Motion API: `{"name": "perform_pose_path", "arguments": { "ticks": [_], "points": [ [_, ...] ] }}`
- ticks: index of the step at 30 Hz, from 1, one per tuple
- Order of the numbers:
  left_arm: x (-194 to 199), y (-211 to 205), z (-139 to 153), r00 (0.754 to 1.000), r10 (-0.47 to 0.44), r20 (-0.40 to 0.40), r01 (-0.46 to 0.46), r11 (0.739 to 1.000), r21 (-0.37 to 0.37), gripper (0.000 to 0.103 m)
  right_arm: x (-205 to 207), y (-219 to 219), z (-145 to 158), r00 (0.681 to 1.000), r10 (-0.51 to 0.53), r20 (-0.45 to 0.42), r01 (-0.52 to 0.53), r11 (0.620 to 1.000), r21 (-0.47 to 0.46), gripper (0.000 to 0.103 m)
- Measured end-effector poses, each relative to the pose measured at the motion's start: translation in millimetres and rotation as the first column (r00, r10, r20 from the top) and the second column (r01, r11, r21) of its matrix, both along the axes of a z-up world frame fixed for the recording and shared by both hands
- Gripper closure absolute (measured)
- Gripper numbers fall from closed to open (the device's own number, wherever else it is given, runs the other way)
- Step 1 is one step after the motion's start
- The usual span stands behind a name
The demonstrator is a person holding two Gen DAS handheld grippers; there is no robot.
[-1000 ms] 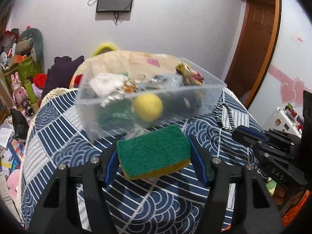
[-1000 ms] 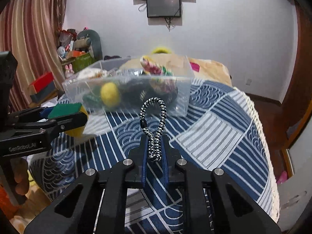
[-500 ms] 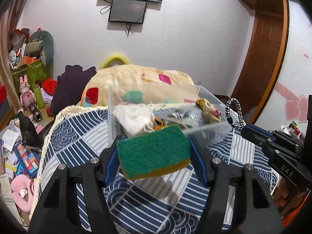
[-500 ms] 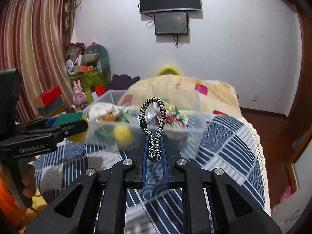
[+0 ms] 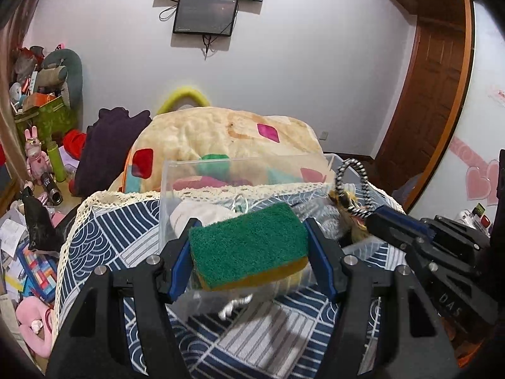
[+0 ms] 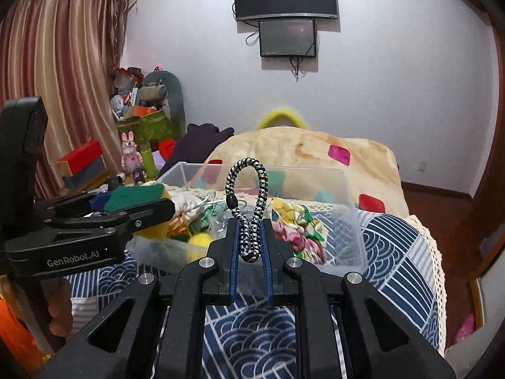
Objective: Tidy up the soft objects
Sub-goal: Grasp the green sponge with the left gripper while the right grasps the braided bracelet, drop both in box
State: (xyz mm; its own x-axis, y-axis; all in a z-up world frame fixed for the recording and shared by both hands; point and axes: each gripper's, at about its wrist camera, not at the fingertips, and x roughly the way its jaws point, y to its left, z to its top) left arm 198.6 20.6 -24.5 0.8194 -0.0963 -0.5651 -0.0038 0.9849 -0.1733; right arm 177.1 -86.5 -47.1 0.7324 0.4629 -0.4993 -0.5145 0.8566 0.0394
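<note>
Judging risk first, I reckoned the sponge (image 5: 247, 248), clamped in my left gripper (image 5: 249, 254), might snag the near wall of the clear bin (image 6: 353, 240) & tip it, w/ the braided cord loop (image 6: 247, 208) pinched in my right gripper (image 6: 249, 246) just above that bin.

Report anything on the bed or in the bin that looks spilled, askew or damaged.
Nothing stands out. The clear bin sits upright on the blue patterned cover, its contents inside. The sponge and the braided cord loop are held in the grippers, not dropped.
</note>
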Motion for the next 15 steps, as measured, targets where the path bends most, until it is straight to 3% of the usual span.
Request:
{"name": "perform_pose_path", "arguments": {
  "ticks": [15],
  "points": [
    [37,3,-20,0.998,0.027,-0.053,-0.025,0.999,0.037,0.038,16,16,-21,0.998,0.020,-0.060,-0.022,0.999,-0.039,0.091]
  ]
}}
